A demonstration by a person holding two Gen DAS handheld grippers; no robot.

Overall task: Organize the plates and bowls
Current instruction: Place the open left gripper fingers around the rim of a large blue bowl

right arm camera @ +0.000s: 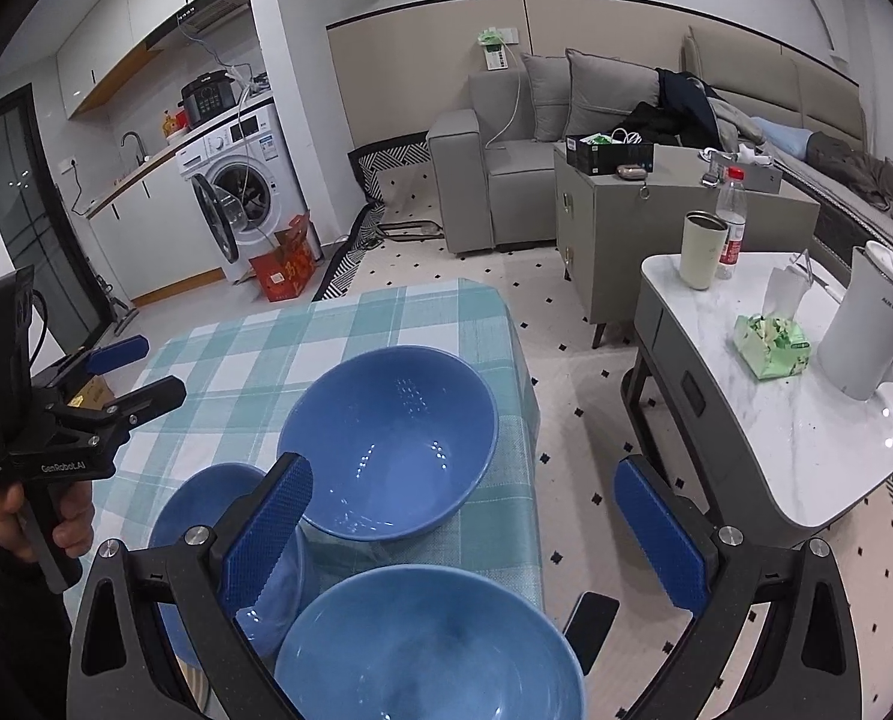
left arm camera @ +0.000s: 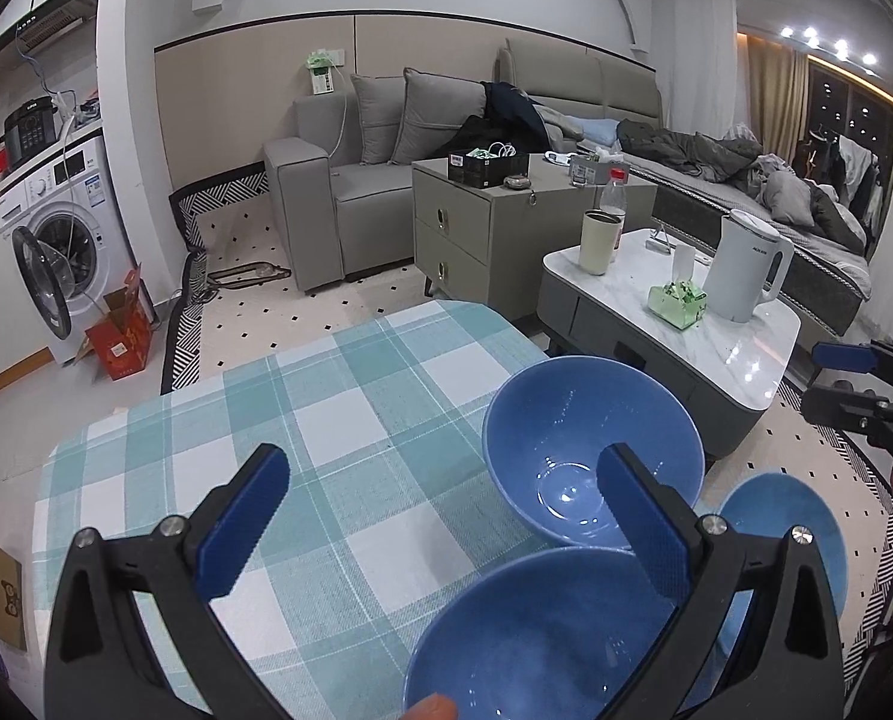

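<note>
Bowls first: a far blue bowl [right arm camera: 389, 441] sits at the right edge of the checked tablecloth [right arm camera: 248, 360], a near blue bowl [right arm camera: 428, 648] and a blue plate [right arm camera: 206, 504] closer in. Left gripper [left arm camera: 440, 498] hangs wide open above the cloth. Right gripper [right arm camera: 464, 510] gapes wide too, empty, over that right edge.

Both wrist views close over shared bowls [left arm camera: 593, 447]

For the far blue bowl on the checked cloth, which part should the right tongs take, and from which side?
Probably the near rim of the far blue bowl, one finger inside and one outside, coming from above. It stands upright and empty, its thin wall flaring outward, and the right tongs hang open just before it. The bowl is too wide to span.
</note>
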